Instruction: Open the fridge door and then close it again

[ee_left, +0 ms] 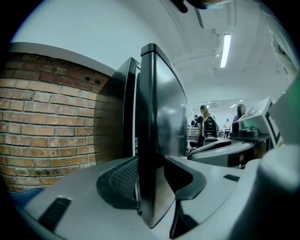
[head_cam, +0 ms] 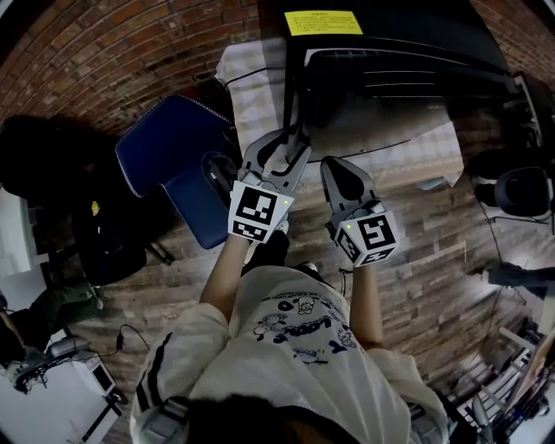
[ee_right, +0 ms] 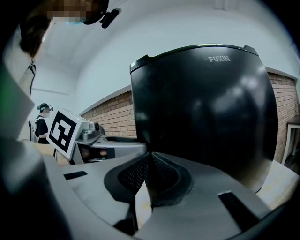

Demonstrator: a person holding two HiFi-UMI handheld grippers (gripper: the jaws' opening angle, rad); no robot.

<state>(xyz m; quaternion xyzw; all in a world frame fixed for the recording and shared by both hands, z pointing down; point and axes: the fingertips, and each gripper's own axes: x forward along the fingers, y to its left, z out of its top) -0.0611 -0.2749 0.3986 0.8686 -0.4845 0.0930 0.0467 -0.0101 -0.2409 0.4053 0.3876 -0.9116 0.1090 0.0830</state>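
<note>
A black fridge (head_cam: pixel 381 26) with a yellow sticker (head_cam: pixel 323 22) on top stands ahead of me. In the left gripper view its door (ee_left: pixel 161 117) stands slightly ajar from the body (ee_left: pixel 127 98). My left gripper (head_cam: pixel 290 143) is at the door's free edge. That edge runs between its pads (ee_left: pixel 123 180), which press on it from both sides. My right gripper (head_cam: pixel 334 169) is just to the right, in front of the door face (ee_right: pixel 206 112). Its jaws (ee_right: pixel 149 176) are shut with nothing between them. Whether its tips touch the door is hidden.
A brick wall (head_cam: pixel 130 43) runs behind and left of the fridge. A blue chair (head_cam: pixel 178 156) stands at my left, close to the left gripper. The fridge rests on a white-covered surface (head_cam: pixel 247 82). An office chair (head_cam: pixel 520 191) is at right. People (ee_left: pixel 208 126) stand far off.
</note>
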